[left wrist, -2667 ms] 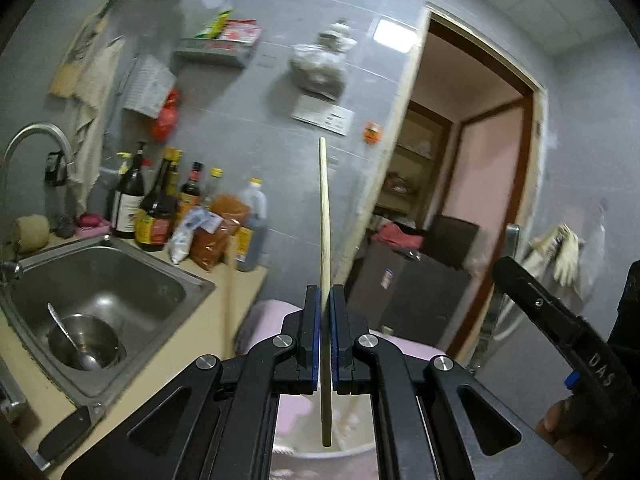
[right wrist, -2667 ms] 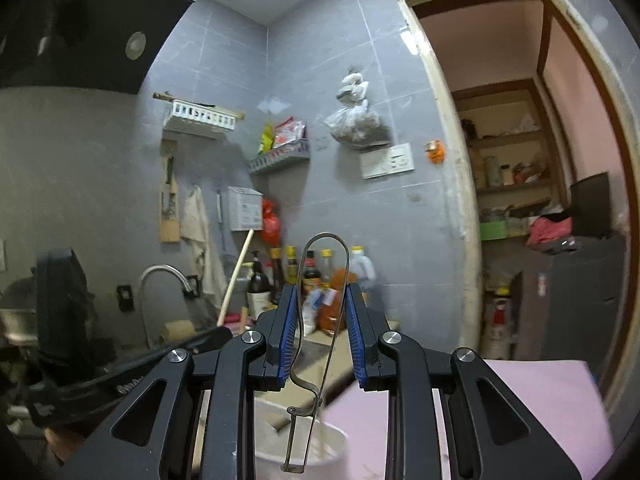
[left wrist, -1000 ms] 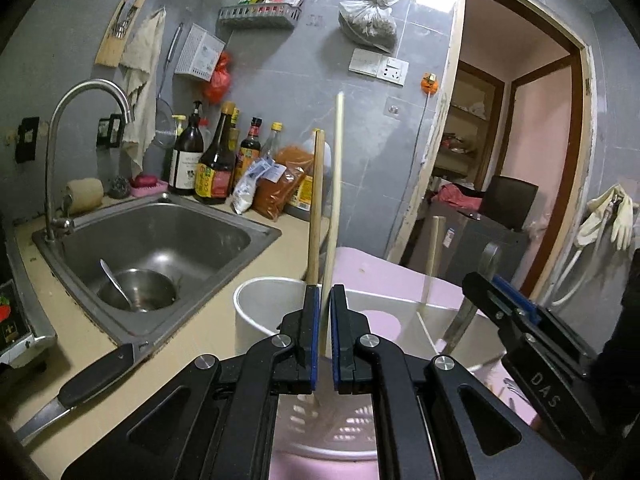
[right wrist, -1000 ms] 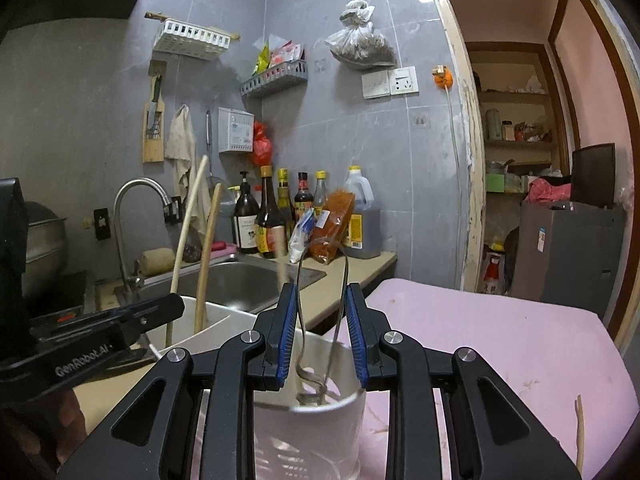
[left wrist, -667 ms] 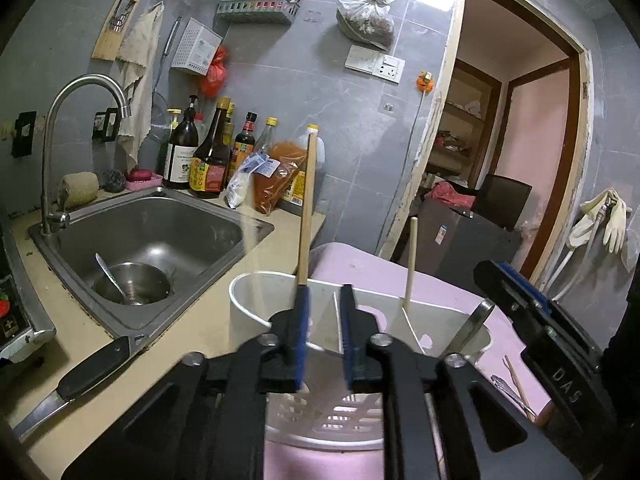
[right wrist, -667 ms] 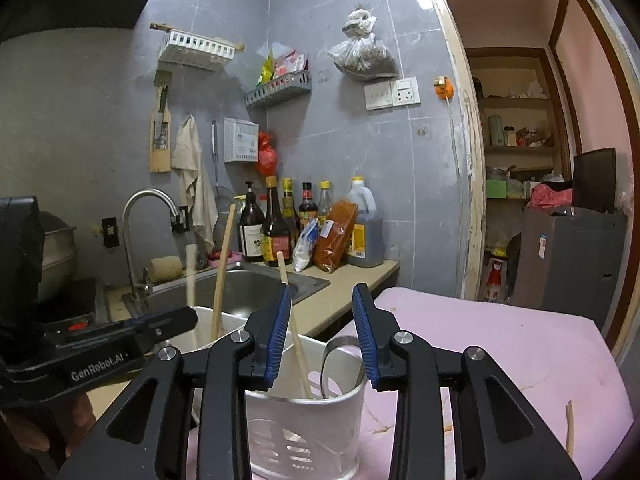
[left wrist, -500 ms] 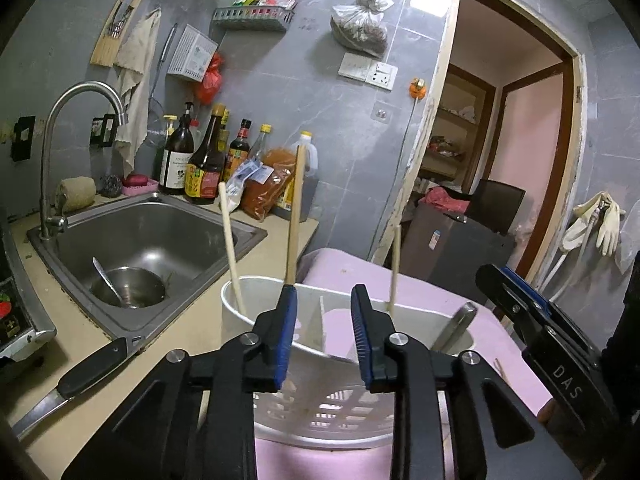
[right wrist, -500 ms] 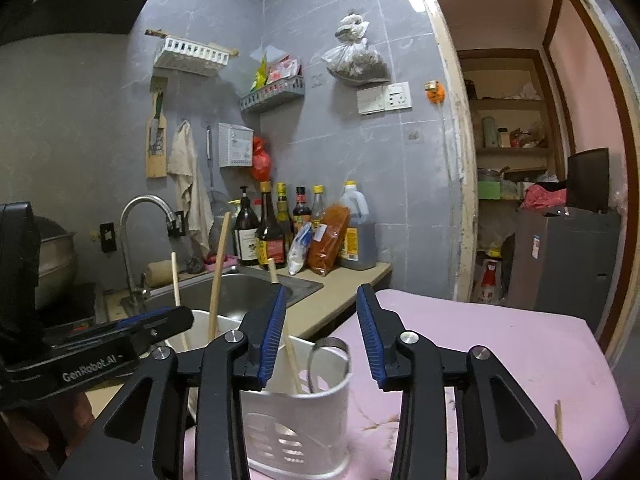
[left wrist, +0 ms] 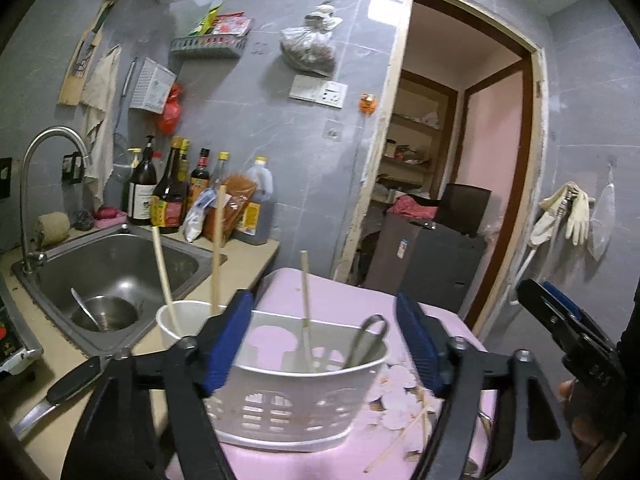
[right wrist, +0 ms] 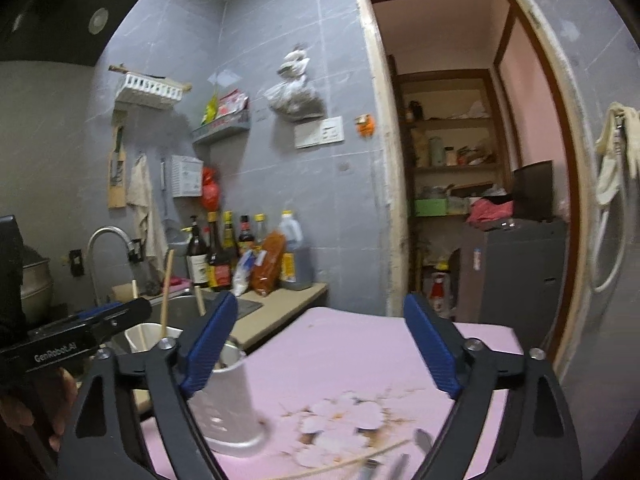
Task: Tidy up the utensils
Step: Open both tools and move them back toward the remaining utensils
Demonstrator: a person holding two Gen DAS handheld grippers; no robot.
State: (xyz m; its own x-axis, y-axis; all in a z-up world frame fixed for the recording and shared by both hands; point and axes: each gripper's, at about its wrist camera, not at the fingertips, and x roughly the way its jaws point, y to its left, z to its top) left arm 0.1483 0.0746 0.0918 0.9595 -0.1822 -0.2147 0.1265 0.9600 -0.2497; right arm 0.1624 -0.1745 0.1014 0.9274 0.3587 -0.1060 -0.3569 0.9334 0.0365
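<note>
Nearest the left wrist camera, the left gripper (left wrist: 324, 340) has its jaws spread wide and holds nothing; 2.7 seconds ago they were pressed on a single chopstick, and they parted about a second ago over the holder. In its own view the right gripper (right wrist: 318, 344) is likewise spread and empty, where it earlier carried a bent wire utensil. Both releases look done, and both tools have drawn back and up from the holder.

Just beyond the left jaws stands the white utensil holder (left wrist: 296, 396) on the pink floral table cover (left wrist: 400, 412). Two chopsticks (left wrist: 162, 276) lean in its round left compartment, a third chopstick (left wrist: 306, 304) stands in the middle section, and the metal wire utensil (left wrist: 366, 342) leans in the right section. So the carried pieces are now in the holder.

Work remains, as I judge it: one loose chopstick (left wrist: 396, 440) lies flat on the cover just right of the holder, and the right wrist view shows it (right wrist: 360, 458) beside a blurred metal utensil (right wrist: 422, 438) near the lower edge. Those seem the next pickups.

Farther off, a black-handled knife (left wrist: 66, 382) lies on the counter by the steel sink (left wrist: 112, 248), with sauce bottles (left wrist: 172, 196) against the grey tiled wall.
</note>
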